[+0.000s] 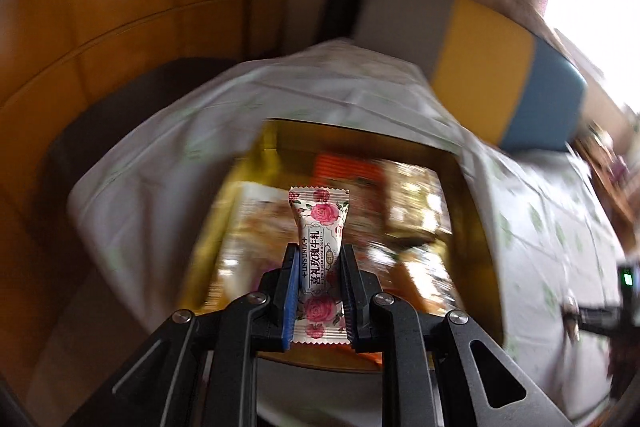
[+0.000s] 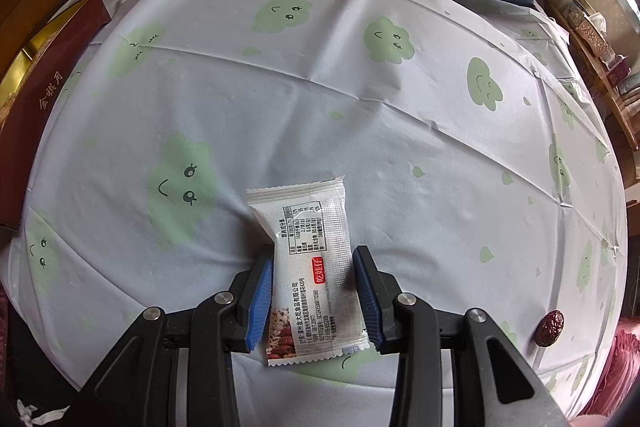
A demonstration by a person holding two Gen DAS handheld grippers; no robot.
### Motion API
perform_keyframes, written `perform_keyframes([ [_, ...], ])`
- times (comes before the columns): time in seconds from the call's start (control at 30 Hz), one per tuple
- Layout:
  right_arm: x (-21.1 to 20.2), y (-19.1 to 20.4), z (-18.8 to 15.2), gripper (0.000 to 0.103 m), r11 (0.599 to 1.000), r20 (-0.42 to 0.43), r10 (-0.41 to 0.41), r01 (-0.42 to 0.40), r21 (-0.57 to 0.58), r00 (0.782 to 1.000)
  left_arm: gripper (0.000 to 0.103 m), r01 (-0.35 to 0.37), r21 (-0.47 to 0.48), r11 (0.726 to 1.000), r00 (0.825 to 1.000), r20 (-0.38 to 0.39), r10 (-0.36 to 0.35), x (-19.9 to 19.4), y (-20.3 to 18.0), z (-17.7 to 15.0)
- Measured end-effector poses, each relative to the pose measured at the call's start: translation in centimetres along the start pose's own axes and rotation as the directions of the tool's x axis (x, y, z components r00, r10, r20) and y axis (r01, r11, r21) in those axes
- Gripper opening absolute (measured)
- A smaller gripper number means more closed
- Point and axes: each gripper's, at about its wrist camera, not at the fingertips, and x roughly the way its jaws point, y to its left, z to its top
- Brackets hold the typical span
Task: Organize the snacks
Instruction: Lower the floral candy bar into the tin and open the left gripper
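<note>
The left tool pinches a rose nougat candy above the gold snack box. The right tool squeezes a white snack packet lying on the surface. The slippery candy could slide out and miss the box.

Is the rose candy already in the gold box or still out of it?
Still out. The rose candy is clamped in the left gripper, held above the gold box of snacks, not lying among them.
</note>
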Motion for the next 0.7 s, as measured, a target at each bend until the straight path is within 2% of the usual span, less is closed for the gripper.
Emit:
perform_keyframes([
  [0.07,-0.1,0.2,0.0,0.039,1.0,0.001,-0.006,0.006,-0.005,1.0,0.019,-0.004,-0.054,0.999,1.0,-0.01,0.003,0.3,1.6,0.2],
  [0.17,-0.1,0.4,0.0,0.039,1.0,0.001,-0.011,0.011,-0.008,1.0,0.019,0.026,-0.085,0.996,0.999,-0.029,-0.028,0.8,2.0,0.1],
  [0.4,-0.1,0.4,-0.1,0.039,1.0,0.002,-0.014,0.014,-0.011,1.0,0.019,0.112,-0.038,0.993,0.988,-0.102,-0.116,3.2,-1.6,-0.3],
  [0.57,-0.2,0.5,-0.1,0.039,1.0,0.002,-0.017,0.017,-0.016,1.0,0.021,0.133,-0.013,0.991,0.982,-0.131,-0.133,5.6,-3.8,0.1],
  [0.63,-0.2,0.5,0.0,0.039,1.0,0.002,-0.017,0.017,-0.016,1.0,0.027,0.125,0.012,0.992,0.981,-0.151,-0.122,6.6,-4.4,0.1],
  [0.7,-0.2,0.5,0.0,0.039,1.0,0.002,-0.018,0.018,-0.018,1.0,0.028,0.119,0.009,0.993,0.977,-0.179,-0.116,7.4,-4.6,-0.4],
])
